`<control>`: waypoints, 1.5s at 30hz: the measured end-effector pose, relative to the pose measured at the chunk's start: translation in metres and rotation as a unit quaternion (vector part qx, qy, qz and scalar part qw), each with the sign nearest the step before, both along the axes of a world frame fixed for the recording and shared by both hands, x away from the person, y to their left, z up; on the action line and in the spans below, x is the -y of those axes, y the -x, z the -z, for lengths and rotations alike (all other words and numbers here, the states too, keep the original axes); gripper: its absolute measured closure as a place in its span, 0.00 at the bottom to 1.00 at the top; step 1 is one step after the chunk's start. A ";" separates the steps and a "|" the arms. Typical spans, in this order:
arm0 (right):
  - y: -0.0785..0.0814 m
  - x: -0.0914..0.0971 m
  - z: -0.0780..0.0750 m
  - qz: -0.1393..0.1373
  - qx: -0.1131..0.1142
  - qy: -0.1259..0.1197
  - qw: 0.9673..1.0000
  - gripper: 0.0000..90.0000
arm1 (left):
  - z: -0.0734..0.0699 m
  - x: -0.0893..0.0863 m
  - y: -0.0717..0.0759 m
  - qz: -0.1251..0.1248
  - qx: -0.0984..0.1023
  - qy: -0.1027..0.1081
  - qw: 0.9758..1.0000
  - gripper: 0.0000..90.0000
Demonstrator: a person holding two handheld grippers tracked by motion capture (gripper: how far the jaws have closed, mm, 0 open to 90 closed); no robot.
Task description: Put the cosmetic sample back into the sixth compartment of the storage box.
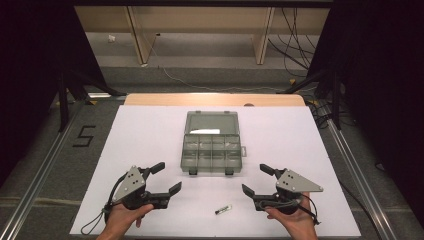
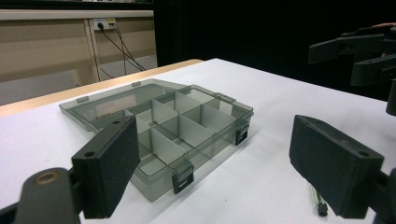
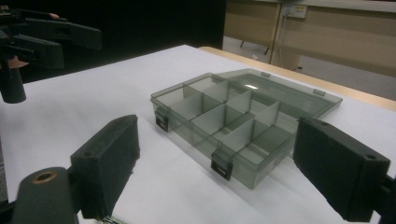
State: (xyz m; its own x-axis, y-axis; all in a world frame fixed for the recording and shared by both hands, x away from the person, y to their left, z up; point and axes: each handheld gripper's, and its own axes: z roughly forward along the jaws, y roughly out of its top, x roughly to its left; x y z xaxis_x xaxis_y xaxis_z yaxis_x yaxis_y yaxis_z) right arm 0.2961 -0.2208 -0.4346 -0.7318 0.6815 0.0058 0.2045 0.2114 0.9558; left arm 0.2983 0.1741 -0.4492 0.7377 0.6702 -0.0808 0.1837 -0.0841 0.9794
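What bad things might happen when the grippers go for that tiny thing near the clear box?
1. The small dark part lies flat on the white table, so the open right gripper might nudge it away instead of pinching it.
2. The compartment box is light-looking with its lid folded back; a bump might slide it.
3. The left gripper is close, so the two might collide.

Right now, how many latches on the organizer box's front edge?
2. On the organizer box, left latch at the front-left corner, right latch at the front-right corner. None seems hidden.

white table (image 1: pixel 150 140) bears organizer box (image 1: pixel 212 145) (open), small part (image 1: pixel 223 209).
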 end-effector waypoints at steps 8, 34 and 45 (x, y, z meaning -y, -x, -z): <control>-0.002 -0.003 0.000 -0.018 0.009 0.024 1.000 0.18 | 0.000 0.000 0.000 -0.001 0.000 0.001 1.000 0.18; -0.016 -0.039 0.002 -0.122 -0.024 0.162 0.979 0.18 | 0.001 -0.001 -0.002 -0.006 -0.003 0.003 1.000 0.18; -0.023 -0.052 0.002 -0.173 -0.061 0.213 0.960 0.20 | 0.002 0.000 -0.002 -0.006 -0.006 0.003 1.000 0.18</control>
